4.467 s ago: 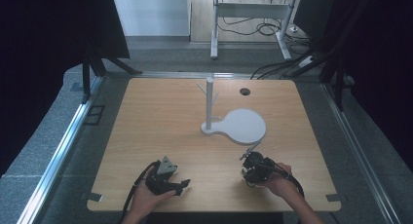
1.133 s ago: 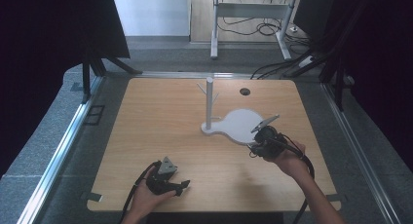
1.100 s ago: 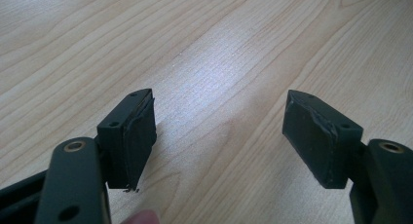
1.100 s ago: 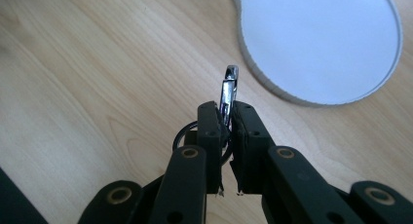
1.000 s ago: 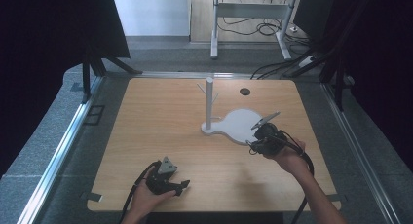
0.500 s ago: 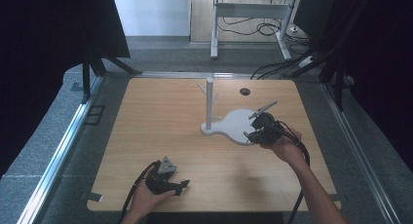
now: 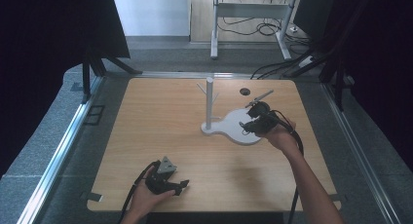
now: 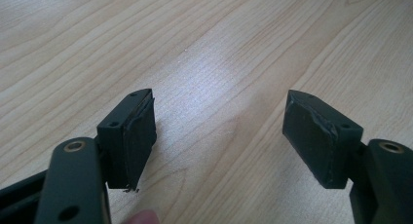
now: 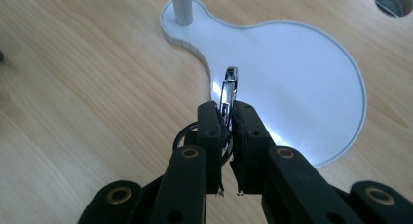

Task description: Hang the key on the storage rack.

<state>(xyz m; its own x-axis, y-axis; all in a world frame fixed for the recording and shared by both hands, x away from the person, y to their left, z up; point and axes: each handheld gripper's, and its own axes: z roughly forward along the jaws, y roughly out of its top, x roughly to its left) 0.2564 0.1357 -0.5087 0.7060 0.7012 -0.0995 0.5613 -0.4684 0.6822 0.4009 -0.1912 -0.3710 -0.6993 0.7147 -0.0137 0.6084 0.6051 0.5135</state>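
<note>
Clamped upright, metal clip (image 9: pixel 229 87) pokes past right hand-held gripper (image 9: pixel 225 118).

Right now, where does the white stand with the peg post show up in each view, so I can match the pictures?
High view: the white stand lies right of the table's centre, its post at its left end; the right hand-held gripper is over its round plate.
Left gripper view: bare wooden tabletop between open jaws, no stand.
Right gripper view: the stand spreads ahead of the jaws, post at top.
Shared landmark: the round table hole beyond the stand.
</note>
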